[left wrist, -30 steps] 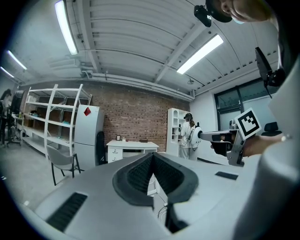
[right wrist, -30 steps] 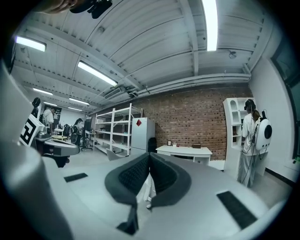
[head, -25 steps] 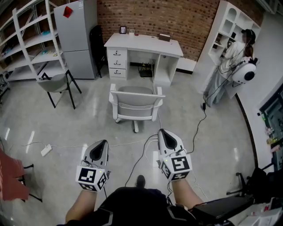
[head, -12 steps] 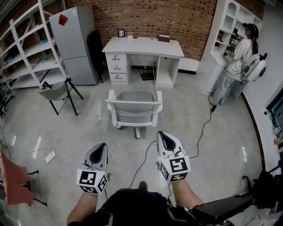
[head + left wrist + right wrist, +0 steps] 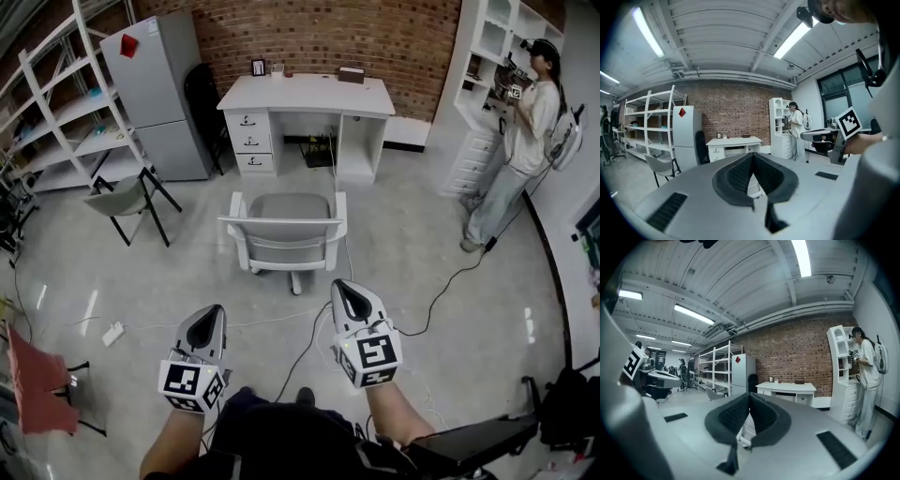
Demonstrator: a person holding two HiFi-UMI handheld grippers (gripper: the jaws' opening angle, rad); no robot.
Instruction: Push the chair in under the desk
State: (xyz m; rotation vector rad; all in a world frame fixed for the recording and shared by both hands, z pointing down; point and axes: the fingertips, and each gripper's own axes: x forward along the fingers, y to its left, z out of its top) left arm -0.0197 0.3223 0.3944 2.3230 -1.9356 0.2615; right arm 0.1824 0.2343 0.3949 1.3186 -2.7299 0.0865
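Holding nothing, the left gripper [image 5: 215, 311] has its jaws pressed fully together; its own view shows the dark pads meeting at the tip [image 5: 752, 155] with nothing between them. The right gripper [image 5: 343, 287] is likewise clenched and empty, pads closed against each other [image 5: 749, 394]. Both point forward, side by side, low in the head view, the right one slightly ahead of the left. Neither touches anything.

Ahead of both tips stands the chair [image 5: 286, 230], white-framed with a grey seat, on a wheeled base. Its backrest faces the person. It is clear of both grippers and stands on open floor, well out from the desk [image 5: 309, 94], roughly in line with the opening between the drawer unit and the right-hand leg panel. No part of it is under the desktop.

The desk is white and set against the brick wall [image 5: 319, 33], with small items on its top. Left of it are a grey fridge [image 5: 150, 84] and white shelving [image 5: 66, 103], with a grey side chair [image 5: 122, 199] in front. A cable [image 5: 450, 281] runs across the floor at right, towards a person [image 5: 525, 141] standing at a white cabinet [image 5: 487, 56].
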